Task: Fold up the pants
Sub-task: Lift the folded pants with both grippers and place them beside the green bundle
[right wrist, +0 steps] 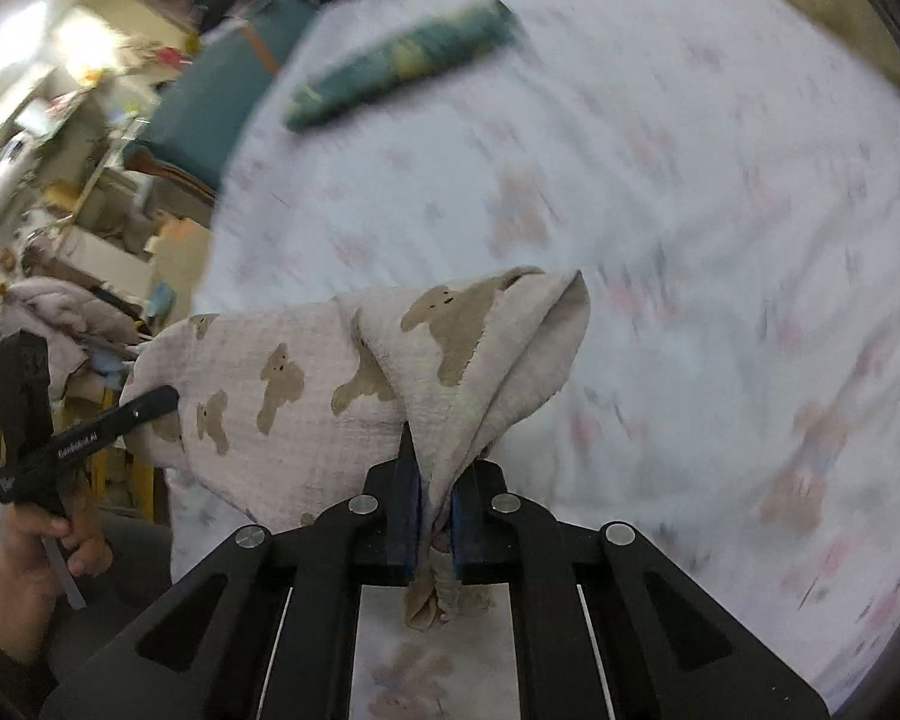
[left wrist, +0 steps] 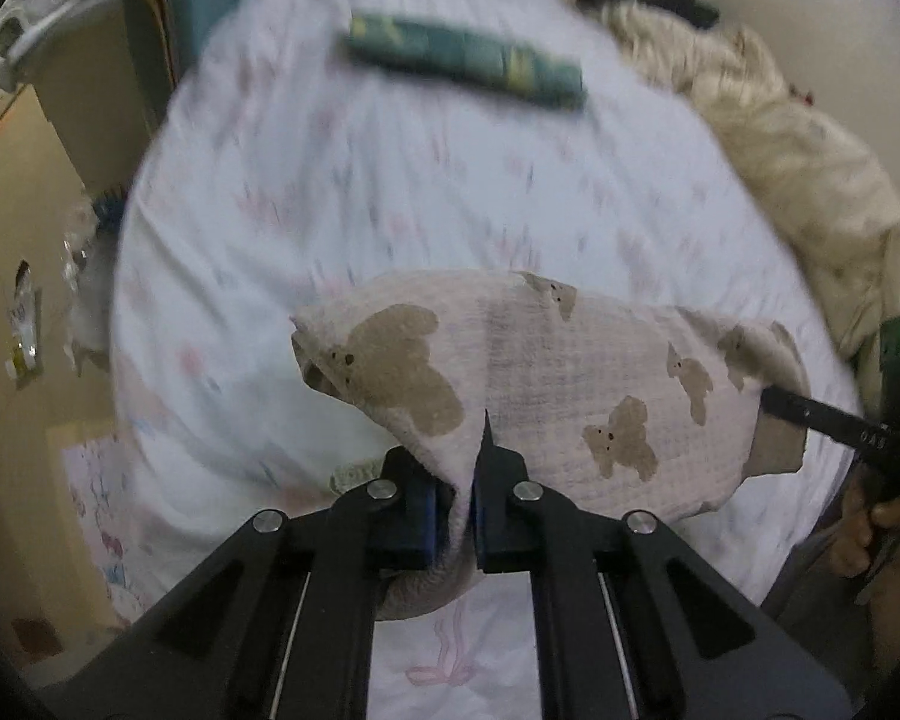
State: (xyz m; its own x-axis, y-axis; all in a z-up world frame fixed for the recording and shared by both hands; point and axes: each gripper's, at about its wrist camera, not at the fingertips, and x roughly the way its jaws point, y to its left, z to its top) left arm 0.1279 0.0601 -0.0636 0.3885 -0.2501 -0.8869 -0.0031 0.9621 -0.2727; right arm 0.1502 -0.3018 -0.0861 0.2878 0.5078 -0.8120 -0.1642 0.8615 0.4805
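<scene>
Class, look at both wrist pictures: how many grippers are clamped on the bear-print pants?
2. The left gripper pinches one end of the pants; the right gripper pinches the opposite end, with the cloth stretched between them above the bed sheet.

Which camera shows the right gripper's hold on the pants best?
Right wrist: the right gripper pinches bunched pants between its fingers. Left wrist shows only its finger poking in from the edge.

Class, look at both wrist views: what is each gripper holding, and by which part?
Both hold the pale waffle-weave pants with brown bear prints. The left gripper and the right gripper each pinch a bunched edge at opposite ends.
</scene>
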